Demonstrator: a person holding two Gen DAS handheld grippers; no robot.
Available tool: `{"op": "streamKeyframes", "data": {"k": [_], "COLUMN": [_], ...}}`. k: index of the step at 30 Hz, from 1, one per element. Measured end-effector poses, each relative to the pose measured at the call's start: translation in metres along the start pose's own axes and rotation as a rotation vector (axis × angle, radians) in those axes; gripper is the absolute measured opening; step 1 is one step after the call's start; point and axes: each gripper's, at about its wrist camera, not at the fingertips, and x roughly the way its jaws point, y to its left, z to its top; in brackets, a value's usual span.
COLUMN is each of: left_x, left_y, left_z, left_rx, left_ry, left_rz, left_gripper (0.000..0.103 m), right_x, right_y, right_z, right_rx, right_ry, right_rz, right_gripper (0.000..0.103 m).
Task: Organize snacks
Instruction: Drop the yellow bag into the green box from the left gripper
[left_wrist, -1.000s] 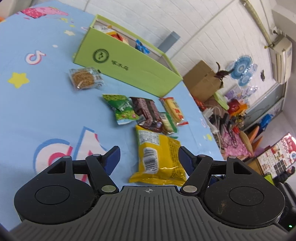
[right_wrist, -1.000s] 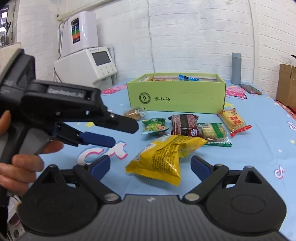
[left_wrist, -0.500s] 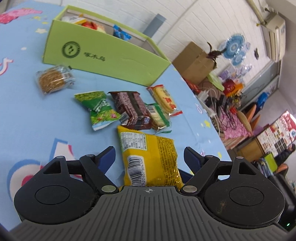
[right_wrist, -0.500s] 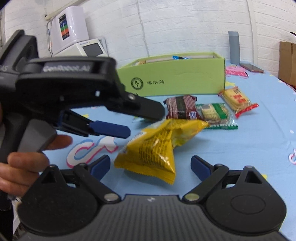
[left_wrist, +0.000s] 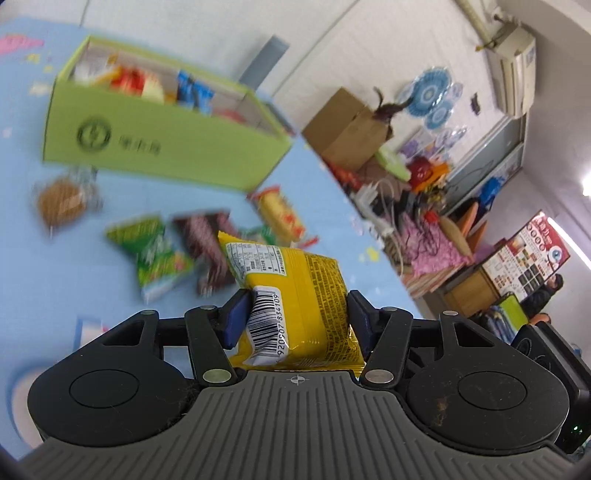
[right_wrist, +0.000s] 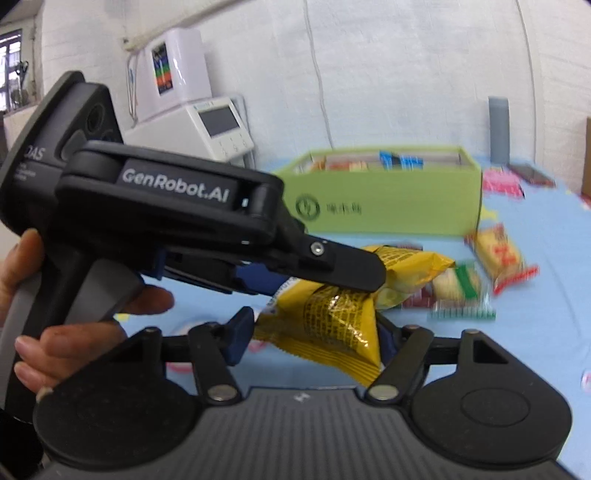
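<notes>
Both tongs have just squeezed in on the yellow snack bag (left_wrist: 295, 295). The left tongs (left_wrist: 293, 317) and right tongs (right_wrist: 314, 332) pinch it, lifted above the blue worktop (left_wrist: 74, 258), near the green box (right_wrist: 388, 206).

Cardboard box (left_wrist: 351, 129), white appliance (right_wrist: 192, 110), grey cylinder (right_wrist: 498, 129)

A cluttered workroom or storeroom, rather than a home kitchen, is suggested. White-painted brick walls (right_wrist: 388, 74) are seen on the far side, with a white wall-mounted appliance with a small screen (right_wrist: 192, 110) at far left. A table is covered with a blue cartoon-print cloth (left_wrist: 55, 258). Far to the right, cardboard boxes (left_wrist: 351, 136), tangled cables (left_wrist: 391, 199), a printed poster (left_wrist: 528, 258) and an air conditioner (left_wrist: 517, 70) are crowded together.
</notes>
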Motion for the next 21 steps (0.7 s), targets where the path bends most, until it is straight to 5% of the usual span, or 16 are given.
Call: {"op": "streamKeyframes", "data": {"k": [7, 12, 15, 17, 18, 21], "left_x": [0.034, 0.082, 0.117, 0.133, 0.136, 0.126], "left_y": [-0.008, 0.023, 0.057, 0.075, 0.082, 0.086], "left_z": [0.117, 0.186, 0.203, 0.204, 0.203, 0.199], "left_rx": [0.107, 0.091, 0.044, 0.025, 0.008, -0.018], "left_ry": [-0.117, -0.108, -0.057, -0.041, -0.035, -0.057], "left_rz": [0.041, 0.111, 0.148, 0.173, 0.173, 0.152], "left_gripper": [0.046, 0.045, 0.046, 0.055, 0.064, 0.066], "right_x": [0.051, 0.121, 0.163, 0.186, 0.193, 0.192], "right_y": [-0.037, -0.088, -0.111, -0.123, -0.128, -0.13], "right_z": [0.091, 0.148, 0.155, 0.152, 0.149, 0.145], "right_rx": [-0.119, -0.102, -0.1, -0.083, -0.076, -0.075], "right_ry": [-0.102, -0.102, -0.042, 0.014, 0.036, 0.049], "right_rz": [-0.03, 0.012, 0.001, -0.016, -0.02, -0.043], "right_gripper": [0.076, 0.076, 0.077, 0.087, 0.089, 0.093]}}
